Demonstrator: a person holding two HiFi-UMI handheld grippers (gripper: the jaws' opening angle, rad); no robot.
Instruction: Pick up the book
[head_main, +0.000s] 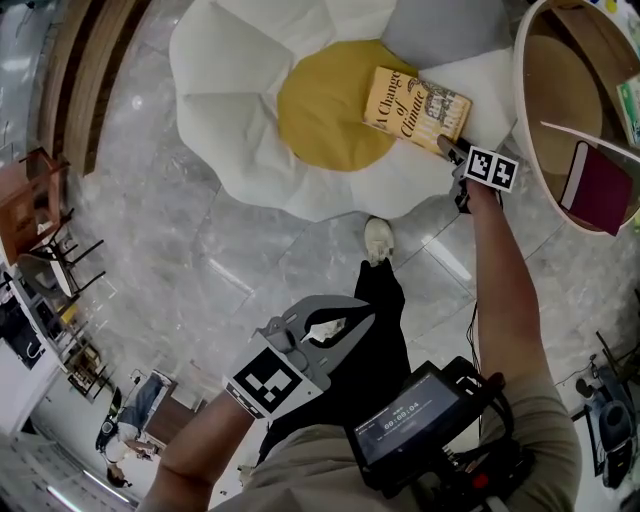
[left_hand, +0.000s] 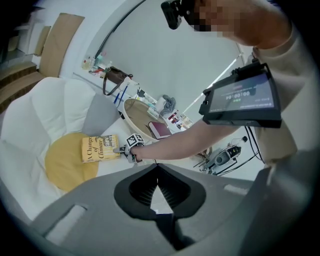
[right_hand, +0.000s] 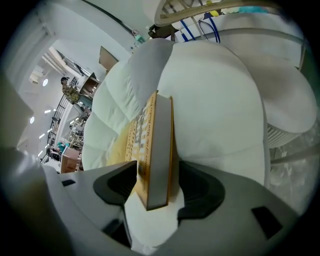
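A yellow book (head_main: 415, 108) with "A Change of Climate" on its cover lies on a flower-shaped cushion, half on the yellow centre (head_main: 325, 115) and half on a white petal (head_main: 490, 95). My right gripper (head_main: 447, 147) reaches down to the book's near corner. In the right gripper view the book (right_hand: 150, 150) stands edge-on between the wide-apart jaws of the right gripper (right_hand: 157, 187), a thin gap on the right side. My left gripper (head_main: 362, 316) hangs low over the floor, far from the book, tips together and empty. The left gripper view shows the book (left_hand: 100, 148) and the right gripper (left_hand: 120, 149) past the left gripper (left_hand: 158, 167).
A round wooden-rimmed tub (head_main: 522, 90) stands right of the cushion, with a dark red book (head_main: 598, 190) inside. The person's shoe (head_main: 378, 240) is on the marble floor (head_main: 250, 260) just before the cushion. A screen device (head_main: 412, 425) hangs at the chest.
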